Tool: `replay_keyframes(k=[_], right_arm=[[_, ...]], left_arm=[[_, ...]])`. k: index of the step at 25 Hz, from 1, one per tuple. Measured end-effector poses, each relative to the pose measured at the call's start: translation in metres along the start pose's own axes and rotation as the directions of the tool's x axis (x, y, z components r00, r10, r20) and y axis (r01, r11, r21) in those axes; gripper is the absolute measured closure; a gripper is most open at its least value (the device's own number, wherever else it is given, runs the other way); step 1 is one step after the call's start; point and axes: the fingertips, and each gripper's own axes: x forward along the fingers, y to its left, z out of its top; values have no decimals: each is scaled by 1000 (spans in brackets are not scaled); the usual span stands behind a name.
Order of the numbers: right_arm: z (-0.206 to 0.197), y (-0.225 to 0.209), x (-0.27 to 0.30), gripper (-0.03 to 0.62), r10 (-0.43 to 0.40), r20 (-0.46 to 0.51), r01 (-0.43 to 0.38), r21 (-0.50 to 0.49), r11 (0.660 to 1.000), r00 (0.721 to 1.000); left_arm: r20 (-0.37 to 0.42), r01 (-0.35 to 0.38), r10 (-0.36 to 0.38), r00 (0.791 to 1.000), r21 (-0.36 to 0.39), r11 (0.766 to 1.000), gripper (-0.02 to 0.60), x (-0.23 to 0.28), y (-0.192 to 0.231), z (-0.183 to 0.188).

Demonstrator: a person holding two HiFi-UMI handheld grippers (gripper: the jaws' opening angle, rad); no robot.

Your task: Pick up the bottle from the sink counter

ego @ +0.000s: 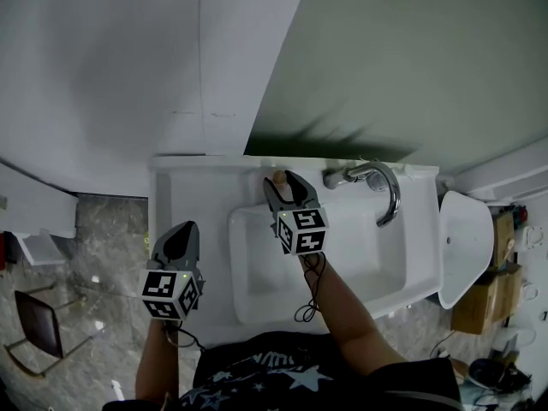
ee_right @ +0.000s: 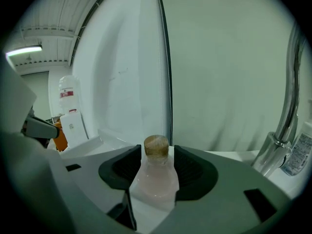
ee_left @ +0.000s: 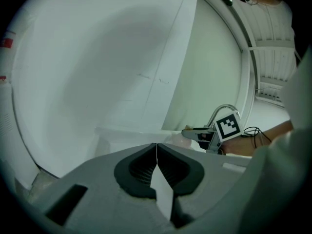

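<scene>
**Pale pink bottle [ego: 278,177] with cork stopper [ee_right: 156,146]: on the counter behind the sink basin [ego: 360,264]**

Item 1. Bottle. Translucent, faintly pink, wide in the body and narrow at the neck, upright. It stands on the white sink counter [ego: 193,187], just behind the basin's back rim and towards the rim's left end. It sits between the jaws of your right gripper [ego: 285,181].

Item 2. Right gripper. You hold it over the basin's back left corner, with your forearm stretched across the basin and its black cable [ego: 312,289] hanging above the bowl. In the right gripper view the dark ribbed pads [ee_right: 192,167] stand on either side of the bottle and meet its body, pinching it low on the shoulders. The cork rises clear between them.

Item 3. Left gripper [ego: 188,229]. You hold it left of the basin, above the counter's left strip. The left gripper view shows its jaws pressed together along one thin line, with nothing between them.

Item 4. Faucet [ego: 385,187]. Chrome, arched, mounted behind the basin's back rim towards the right end, well apart from the bottle. Its spout curves forward over the bowl.

Item 5. Small labelled container [ee_right: 298,155]. It stands beside the faucet's base, behind the basin. The print on it is too small to read.

Item 6. Chair [ego: 38,324]. Dark seat, thin metal legs, on the marbled floor far left of the basin.
</scene>
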Motion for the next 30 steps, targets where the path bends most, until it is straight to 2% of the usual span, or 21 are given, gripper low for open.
replay_keyframes(k=[6,11,16,24,30], right_arm=[[-1,-1,6,410,-18,19,18,0,1000,1000],[2,1,9,437,-19,35,21,-65,998,999],[3,5,7,451,-12,31,14,-78,997,999],[22,15,-18,451,47,82,-40,-85,996,996],[46,25,-50,451,111,134,-101,-85,991,985]], left_arm=[[-30,14,-15,999,-28,999,561,4,0,-12],[-49,35,-37,998,-45,998,561,6,-3,-22],[-60,43,-46,997,-55,998,561,-1,-8,-31],[-37,-15,14,999,-25,1000,561,-19,-18,-26],[18,-80,80,997,8,997,561,-47,-37,-12]])
